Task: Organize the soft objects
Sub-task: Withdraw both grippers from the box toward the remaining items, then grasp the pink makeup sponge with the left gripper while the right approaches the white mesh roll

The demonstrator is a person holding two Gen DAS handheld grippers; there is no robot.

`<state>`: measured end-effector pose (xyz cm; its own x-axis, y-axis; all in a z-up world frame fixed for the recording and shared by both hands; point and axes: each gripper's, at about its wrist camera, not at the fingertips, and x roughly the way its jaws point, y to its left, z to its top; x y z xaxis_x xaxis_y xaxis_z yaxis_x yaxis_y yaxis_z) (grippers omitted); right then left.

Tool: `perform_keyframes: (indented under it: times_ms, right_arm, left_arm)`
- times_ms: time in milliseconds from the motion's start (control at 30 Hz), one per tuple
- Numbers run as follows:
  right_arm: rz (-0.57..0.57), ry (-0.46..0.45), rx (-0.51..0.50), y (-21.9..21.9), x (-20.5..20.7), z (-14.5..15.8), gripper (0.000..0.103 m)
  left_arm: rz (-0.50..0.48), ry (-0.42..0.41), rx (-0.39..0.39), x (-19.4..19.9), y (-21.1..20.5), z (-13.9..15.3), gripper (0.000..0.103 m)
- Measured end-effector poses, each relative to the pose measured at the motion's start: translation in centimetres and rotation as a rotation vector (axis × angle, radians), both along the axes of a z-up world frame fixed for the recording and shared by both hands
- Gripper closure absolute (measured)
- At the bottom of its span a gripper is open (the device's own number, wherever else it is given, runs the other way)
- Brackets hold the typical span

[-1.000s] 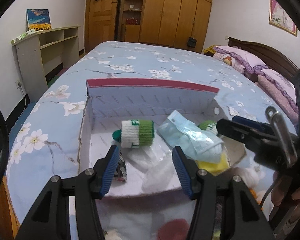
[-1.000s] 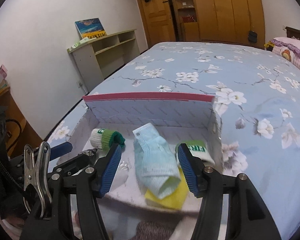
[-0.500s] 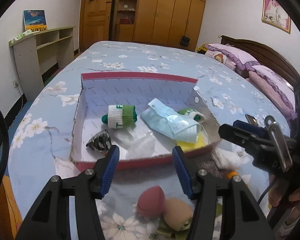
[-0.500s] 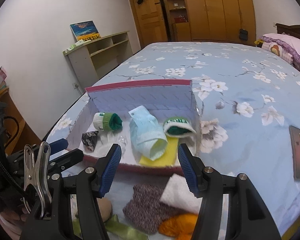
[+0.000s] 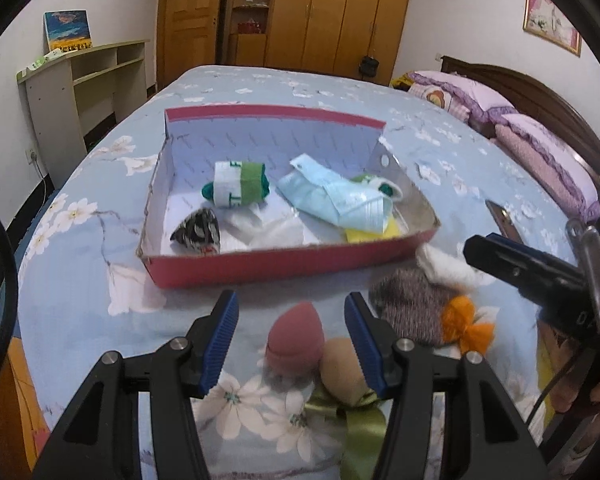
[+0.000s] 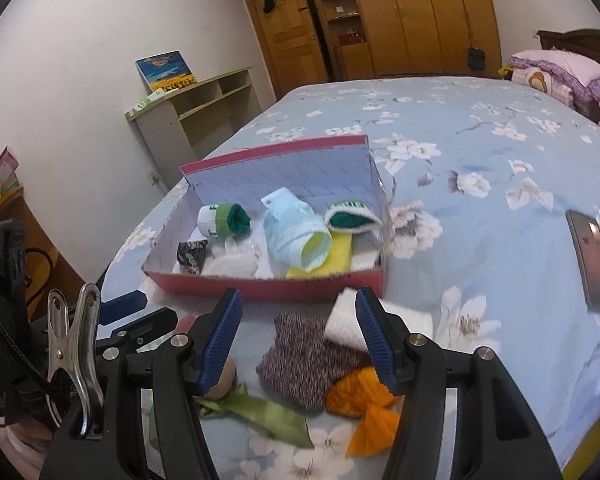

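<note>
A red box (image 5: pixel 284 266) with a white inside lies on the flowered bed. It holds a green-and-white sock roll (image 5: pixel 236 188), a blue face mask (image 5: pixel 340 200), a second green sock (image 6: pixel 352 218), a yellow sponge (image 6: pixel 338 252) and a black-and-white scrap (image 5: pixel 198 232). In front of the box lie a pink sponge (image 5: pixel 296 338), a tan sponge (image 5: pixel 342 364), a green ribbon (image 6: pixel 260 408), a speckled knit sock (image 6: pixel 300 356), a white cloth (image 6: pixel 344 324) and an orange bow (image 6: pixel 360 400). My left gripper (image 5: pixel 290 308) hangs open over the sponges. My right gripper (image 6: pixel 298 304) hangs open over the knit sock.
A dark phone (image 6: pixel 592 260) lies on the bed right of the box. Purple pillows (image 5: pixel 540 152) and a headboard are at the far right. A low shelf unit (image 5: pixel 88 80) stands by the left wall, with wooden wardrobes behind the bed.
Both grippers have drawn back from above the box toward the near edge of the bed. The loose sponges, knit sock, cloth and bow have come into view. Jaw openings look unchanged.
</note>
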<state>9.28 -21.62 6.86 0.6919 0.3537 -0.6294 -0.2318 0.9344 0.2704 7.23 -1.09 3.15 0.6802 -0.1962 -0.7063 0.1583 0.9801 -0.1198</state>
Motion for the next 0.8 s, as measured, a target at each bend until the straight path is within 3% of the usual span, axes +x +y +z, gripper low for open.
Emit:
perform_keyframes:
  times_ms: [333,667,800]
  right_arm:
    - [-0.014,0.062,0.017,-1.1,-2.1,-2.4,0.043]
    - [0.008,0.05,-0.018,-0.9,-3.1,-3.3,0.043]
    - [0.021,0.043,-0.03,-0.7,-3.3,-3.5,0.043]
  left_arm:
    - [-0.001,0.022,-0.017,-0.3,-0.3,-1.4,0.047]
    - [0.018,0.049,-0.012,0.0,-0.4,-2.4,0.065]
    - [0.014,0.061,-0.005,0.2,-0.6,-2.9,0.067]
